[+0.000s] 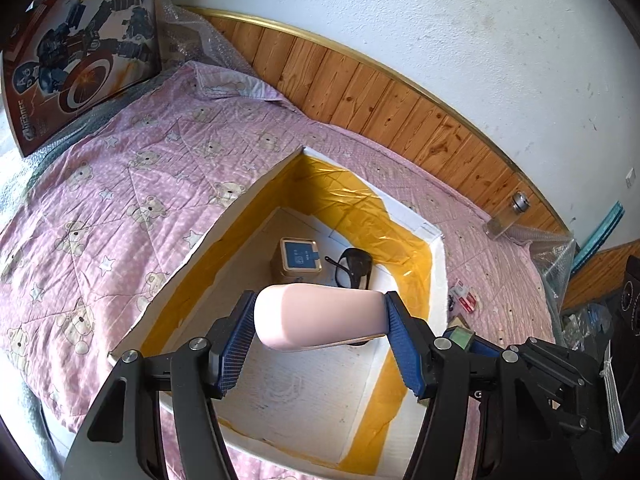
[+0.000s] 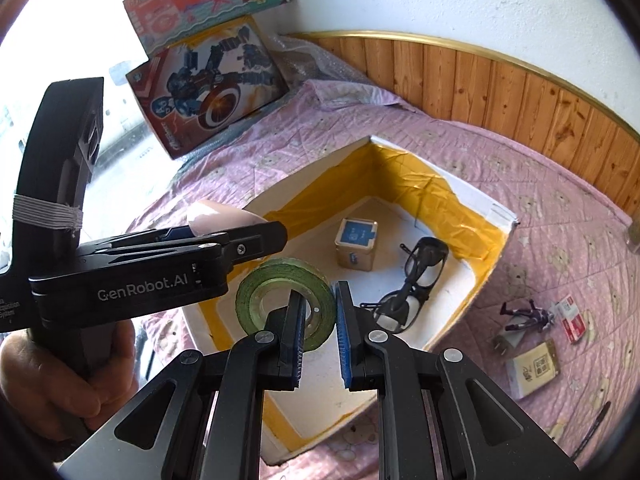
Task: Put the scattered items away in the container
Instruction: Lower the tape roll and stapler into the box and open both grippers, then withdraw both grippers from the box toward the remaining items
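L tool (image 1: 320, 344) clamps pink case (image 1: 320, 316) above box (image 1: 224, 216); R tool (image 2: 320, 332) pinches tape roll (image 2: 286, 304) over box too. Lower both w/in walls before releasing, clear of glasses (image 2: 416, 280) & tin (image 2: 356, 248).

Sunlit white wall (image 1: 440, 20) above wood panelling (image 1: 360, 92), pink bear-print quilt (image 1: 140, 168).

We see a pale pink bottle (image 1: 320, 316), green tape roll (image 2: 286, 304), white box (image 1: 224, 224) lined yellow. Quilt (image 1: 132, 168) is pink with bear-and-star print; gripper pads (image 1: 236, 344) are blue.
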`<state>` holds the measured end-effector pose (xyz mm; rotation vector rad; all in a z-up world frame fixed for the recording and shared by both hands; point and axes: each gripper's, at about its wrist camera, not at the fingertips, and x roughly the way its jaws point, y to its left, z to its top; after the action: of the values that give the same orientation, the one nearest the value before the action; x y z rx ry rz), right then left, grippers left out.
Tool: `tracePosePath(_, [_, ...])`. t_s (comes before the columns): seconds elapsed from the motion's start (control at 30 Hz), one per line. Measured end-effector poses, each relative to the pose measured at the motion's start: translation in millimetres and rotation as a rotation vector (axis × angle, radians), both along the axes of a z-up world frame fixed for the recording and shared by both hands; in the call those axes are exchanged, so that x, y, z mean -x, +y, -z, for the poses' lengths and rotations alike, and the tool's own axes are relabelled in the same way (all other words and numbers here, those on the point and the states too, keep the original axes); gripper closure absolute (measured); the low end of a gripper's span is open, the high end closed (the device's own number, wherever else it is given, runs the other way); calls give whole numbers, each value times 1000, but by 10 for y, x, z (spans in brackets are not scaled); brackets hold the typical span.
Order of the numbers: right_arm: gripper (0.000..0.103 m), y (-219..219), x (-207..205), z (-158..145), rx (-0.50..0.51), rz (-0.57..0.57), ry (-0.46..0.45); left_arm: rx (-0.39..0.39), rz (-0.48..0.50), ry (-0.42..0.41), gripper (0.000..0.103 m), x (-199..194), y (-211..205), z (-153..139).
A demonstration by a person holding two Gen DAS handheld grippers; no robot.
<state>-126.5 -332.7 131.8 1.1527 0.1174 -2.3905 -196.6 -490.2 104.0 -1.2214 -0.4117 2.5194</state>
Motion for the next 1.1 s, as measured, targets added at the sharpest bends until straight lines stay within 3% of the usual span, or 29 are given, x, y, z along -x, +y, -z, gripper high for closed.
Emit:
tracePosePath(0.17, [88, -155, 141, 190, -68, -27, -38, 81, 12, -56, 39, 180, -56, 167])
tracePosePath(0.47, [87, -213, 285, 538, -79, -23, -141, 152, 16, -137, 39, 352, -137, 417])
tracePosePath(0.57, [83, -185, 322, 576, -65, -3, -156, 174, 25, -148, 39, 378, -109, 454])
tracePosePath(0.6, [74, -160, 330, 576, -60, 15, -155, 186, 32, -157, 39, 392, -84, 475])
tracePosePath(0.67, [62, -99, 318, 546, -48, 45, -145, 195, 56, -169, 36, 403, -28, 512])
tracePosePath(0.8, [62, 37, 210, 404, 44, 70, -131, 259, 32, -150, 25, 349, 2, 530])
tracePosePath(1.1, [62, 330, -192, -17, 199, 97, -32, 217, -16, -117, 25, 43, -63, 254])
